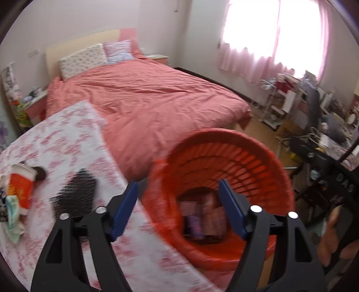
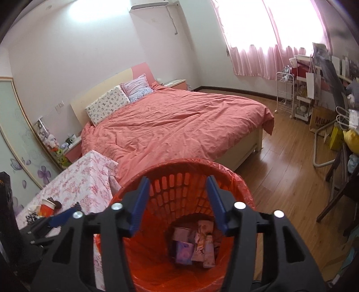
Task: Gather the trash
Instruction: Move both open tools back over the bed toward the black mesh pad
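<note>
Both my tools, left tool [image 1: 177,209] and right tool [image 2: 177,202], wide, empty over red bin [image 2: 235,179]; next grab paper cup [image 1: 21,186] at surface [image 1: 74,125] edge.

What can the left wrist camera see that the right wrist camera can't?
Only the left wrist view shows the black hairbrush clearly on the flowery tablecloth, and a hand at the right edge. Only the right wrist view shows the air conditioner on the wall and the left tool from outside. Both show the red bin with wrappers inside, the bed, and the paper cup.
</note>
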Demonstrator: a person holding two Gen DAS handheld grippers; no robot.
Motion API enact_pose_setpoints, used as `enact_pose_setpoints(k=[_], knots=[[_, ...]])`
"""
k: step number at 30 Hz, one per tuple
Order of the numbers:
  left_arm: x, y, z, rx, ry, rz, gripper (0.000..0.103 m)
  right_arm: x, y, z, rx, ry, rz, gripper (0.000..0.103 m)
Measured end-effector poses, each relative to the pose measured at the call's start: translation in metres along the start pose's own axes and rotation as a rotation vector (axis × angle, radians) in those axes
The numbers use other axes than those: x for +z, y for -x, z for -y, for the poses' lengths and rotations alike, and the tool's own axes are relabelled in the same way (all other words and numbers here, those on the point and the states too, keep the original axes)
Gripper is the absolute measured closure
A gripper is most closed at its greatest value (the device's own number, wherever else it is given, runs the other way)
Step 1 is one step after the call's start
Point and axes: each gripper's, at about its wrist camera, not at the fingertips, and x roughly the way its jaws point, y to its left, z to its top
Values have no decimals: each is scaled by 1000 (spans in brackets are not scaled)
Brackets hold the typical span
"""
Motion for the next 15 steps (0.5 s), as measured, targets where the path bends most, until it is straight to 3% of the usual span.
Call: enact_pose_setpoints(k=[8, 15], knots=[[-19, 25, -51, 111, 61, 7, 19, -17, 3, -37, -16, 101, -15, 39], [-38, 54, -107, 213, 137, 32, 18, -38, -6, -85, 36, 178, -71, 36]])
